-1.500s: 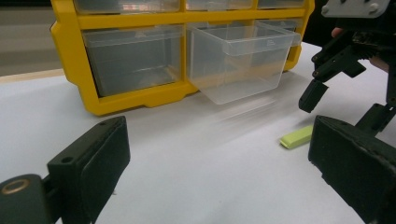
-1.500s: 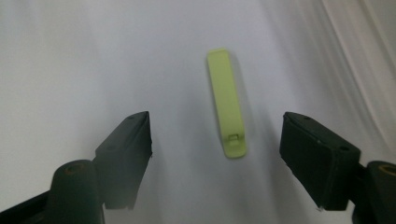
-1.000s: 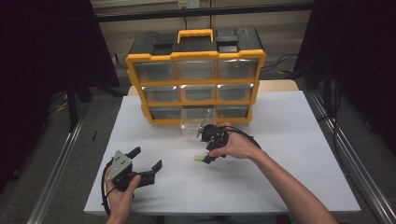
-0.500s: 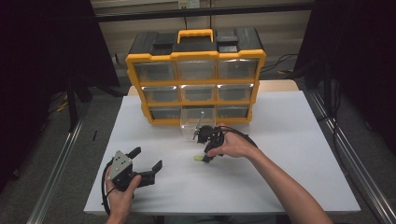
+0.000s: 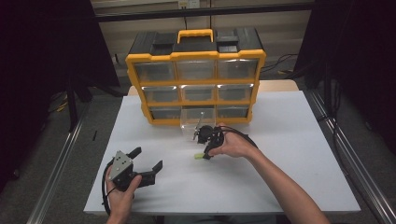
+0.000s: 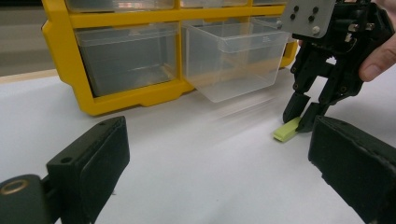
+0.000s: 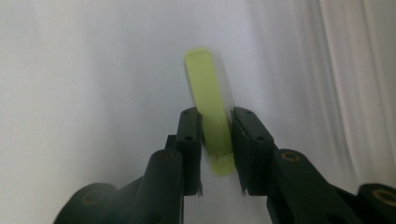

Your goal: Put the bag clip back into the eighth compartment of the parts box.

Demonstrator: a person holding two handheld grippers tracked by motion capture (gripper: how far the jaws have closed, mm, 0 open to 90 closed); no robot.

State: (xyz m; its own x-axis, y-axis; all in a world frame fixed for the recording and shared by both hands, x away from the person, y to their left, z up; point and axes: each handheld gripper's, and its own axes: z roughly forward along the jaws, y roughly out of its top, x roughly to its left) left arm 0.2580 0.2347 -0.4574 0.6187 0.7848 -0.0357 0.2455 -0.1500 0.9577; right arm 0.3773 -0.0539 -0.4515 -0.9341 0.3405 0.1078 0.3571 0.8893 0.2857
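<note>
Your left gripper (image 5: pixel 148 162) sits at the near left of the white table (image 5: pixel 289 140), jaws spread wide with nothing between them; in the left gripper view both pads are cut off by the lower edge of the frame. Your left hand (image 5: pixel 120 198) wraps its body, and your forearm runs out of the bottom of the high view.

Further right, the yellow organiser (image 5: pixel 195 79) stands at the back of the table with 3 rows of 3 clear drawers. Their contents are too dim to make out, and no label or writing can be read on it. 1 clear drawer (image 6: pixel 233 58) sticks out from the bottom row, tilted down at the front.

Right of centre, your right gripper (image 5: pixel 204 152) points down at the table in front of that drawer. Its jaws are nearly closed on the pale green block (image 7: pixel 210 109), which rests on the table. The right gripper view is smeared, so the block's edges look soft. Your right hand (image 5: pixel 236 145) hides most of the gripper body from above.
</note>
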